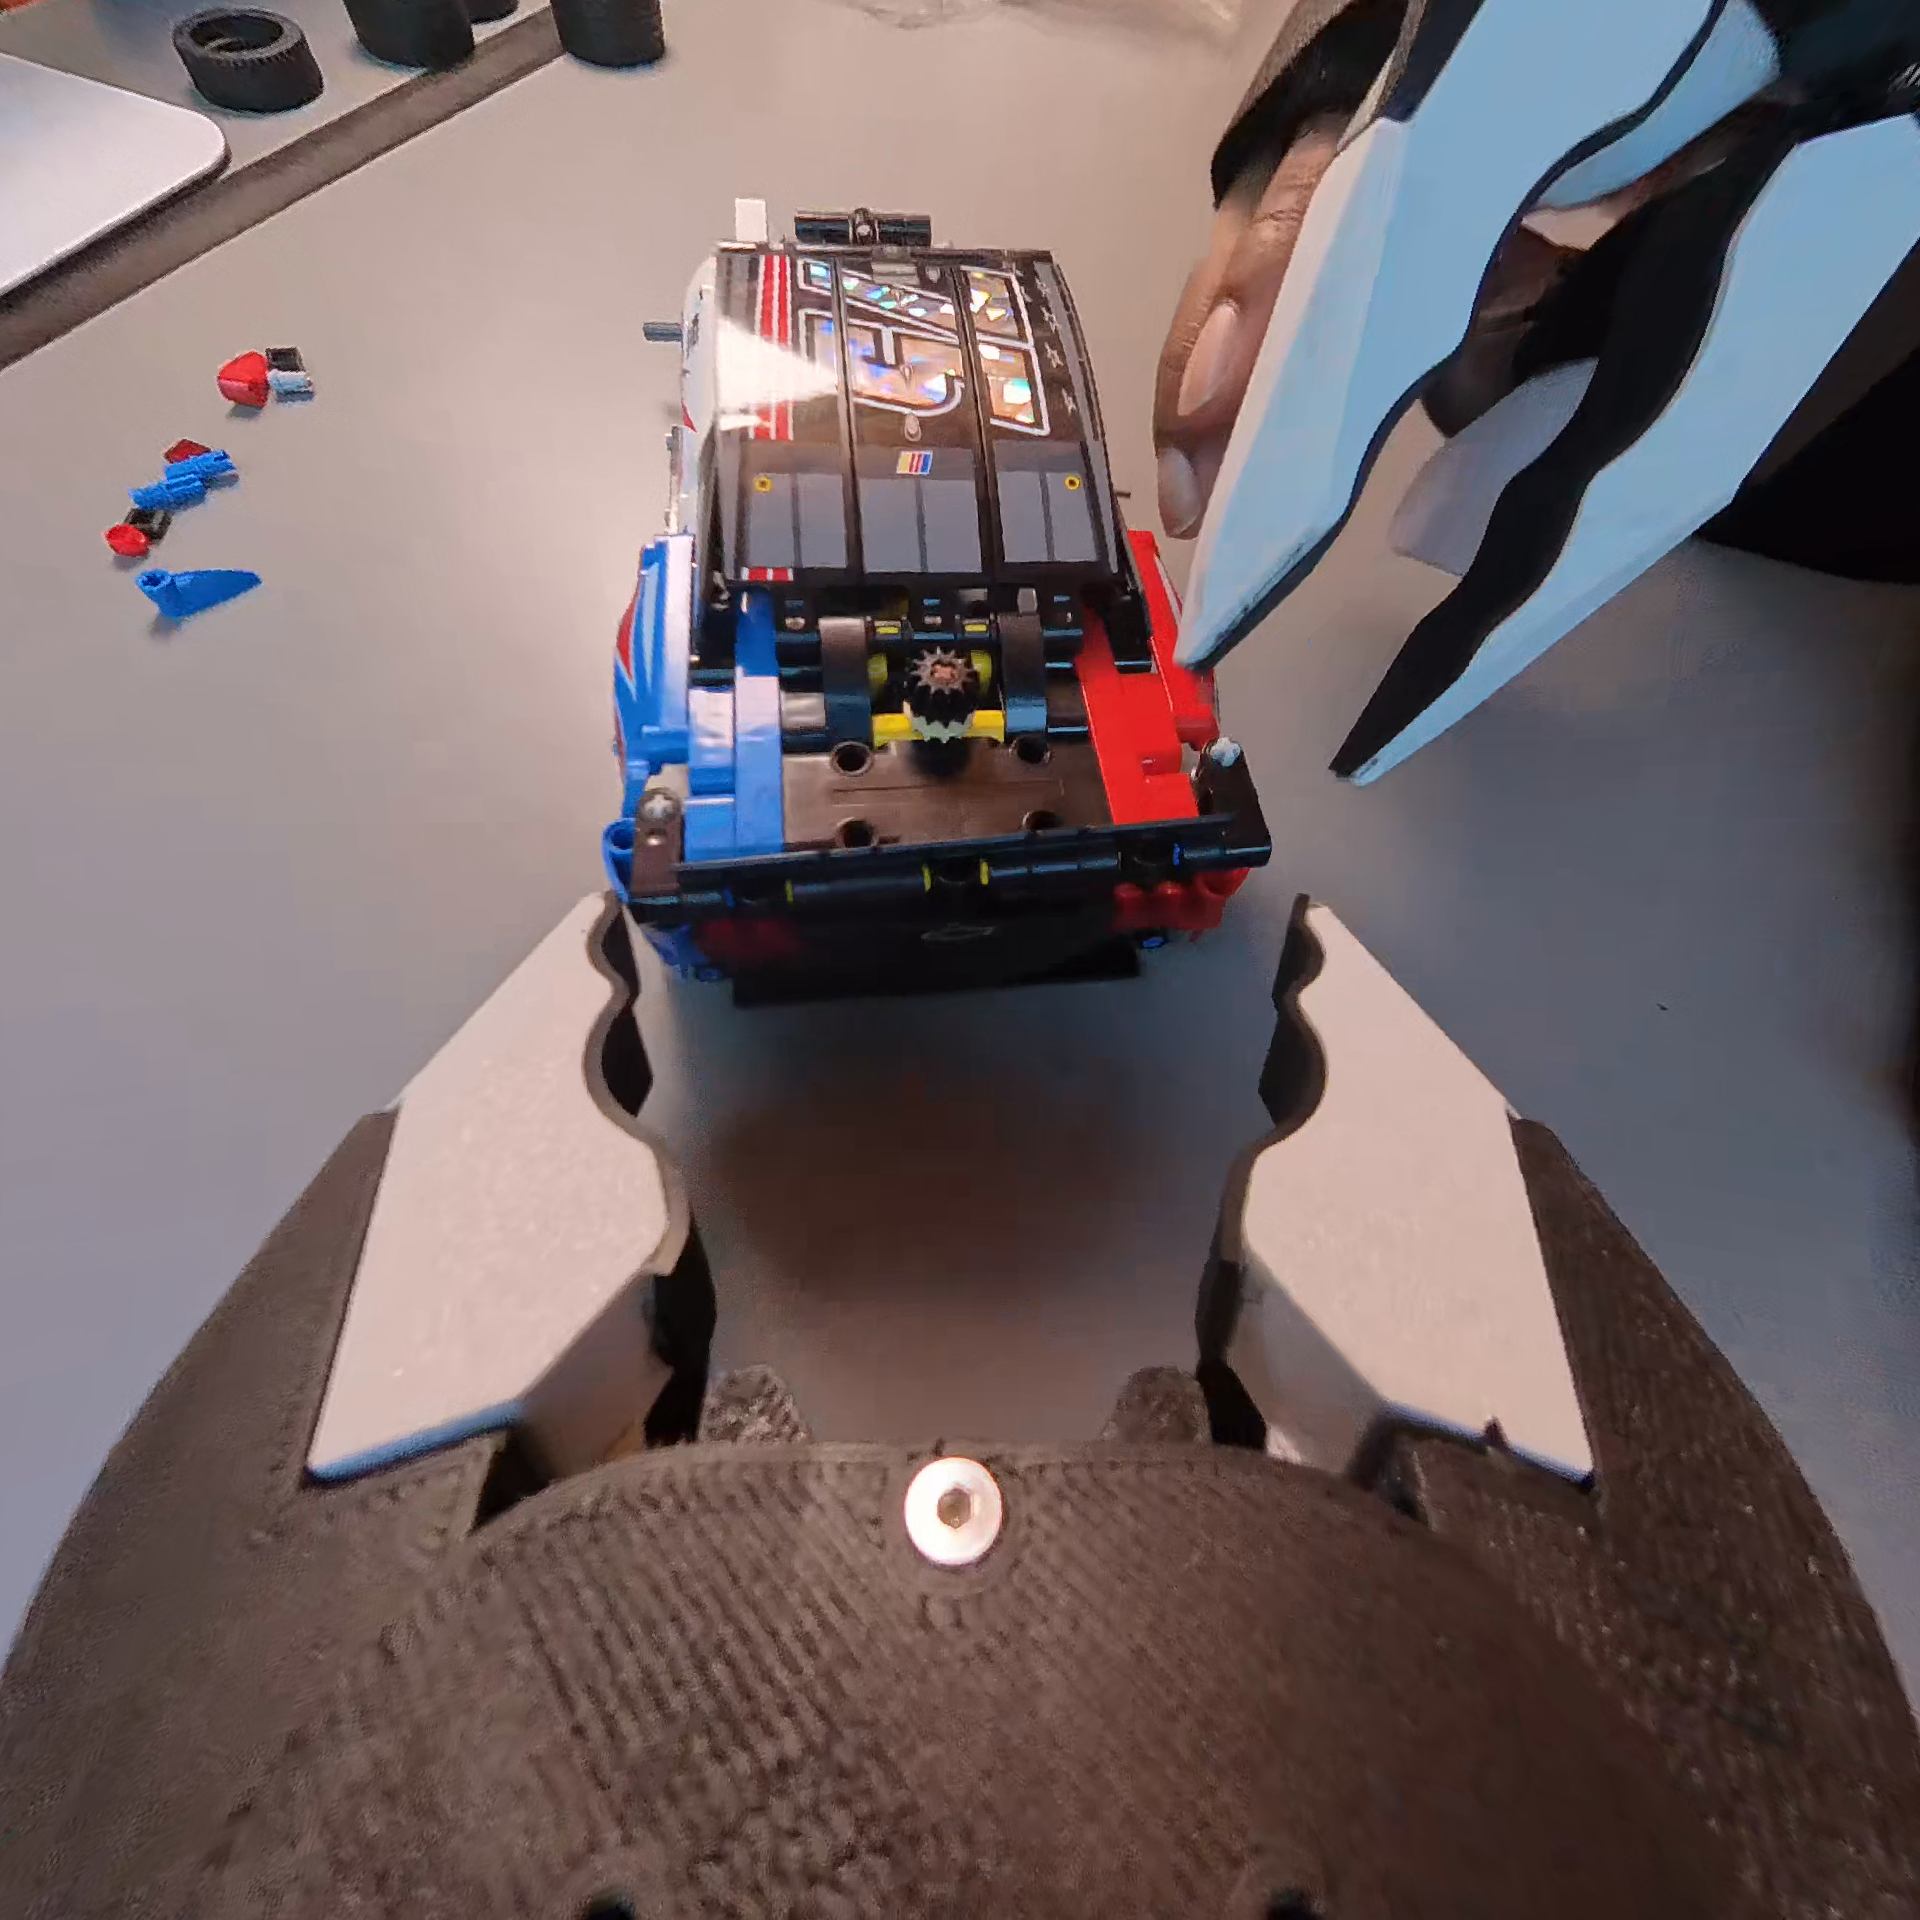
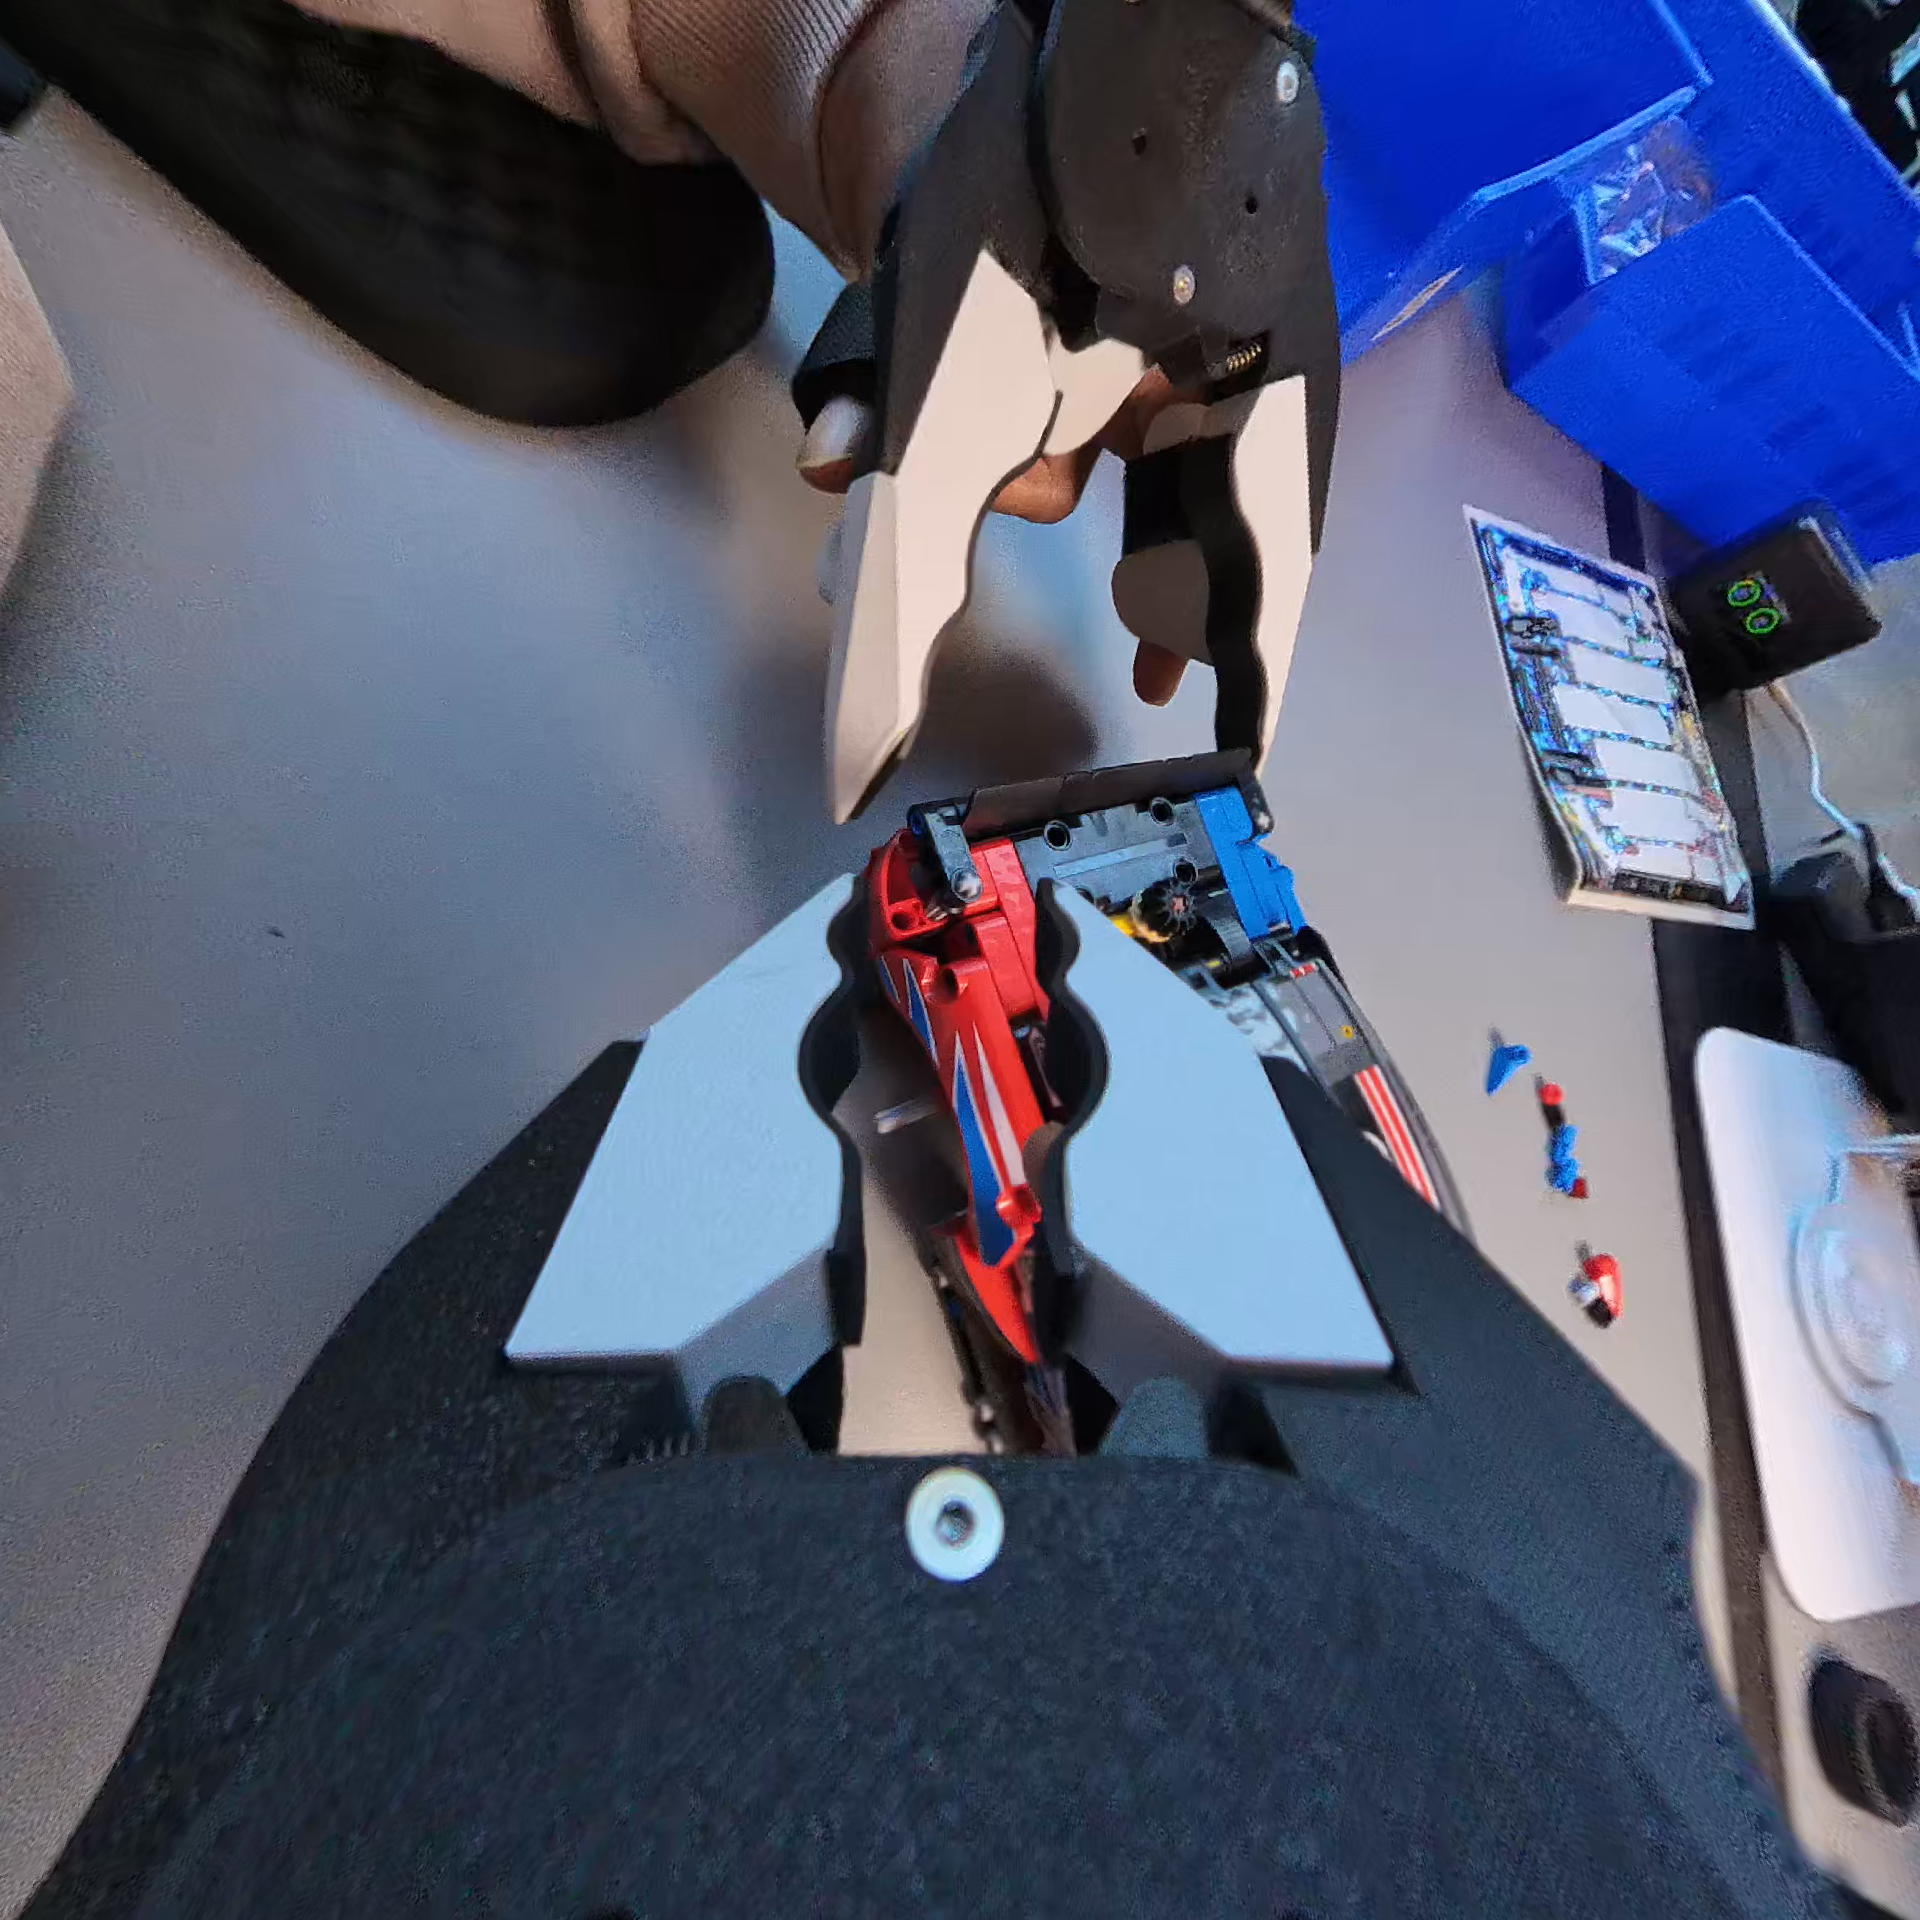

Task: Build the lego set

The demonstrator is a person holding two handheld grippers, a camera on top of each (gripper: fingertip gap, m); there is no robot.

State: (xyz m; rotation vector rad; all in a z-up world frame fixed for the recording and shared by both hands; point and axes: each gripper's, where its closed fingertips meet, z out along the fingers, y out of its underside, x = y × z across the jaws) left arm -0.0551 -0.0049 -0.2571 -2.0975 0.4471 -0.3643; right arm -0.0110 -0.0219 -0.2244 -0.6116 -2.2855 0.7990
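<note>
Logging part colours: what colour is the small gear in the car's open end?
Black gear, on a yellow piece; clearest in the left wrist view.

The right tool (image 2: 948, 914) hides the car's (image 2: 966, 1039) front end.

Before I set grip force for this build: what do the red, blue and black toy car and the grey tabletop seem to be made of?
The red, blue and black toy car looks like hard moulded plastic, glossy: sharp edges, shiny roof panels with an iridescent sticker. The grey tabletop looks like smooth matte laminate, though that is uncertain: it shows only soft, dull reflections and no grain.
</note>
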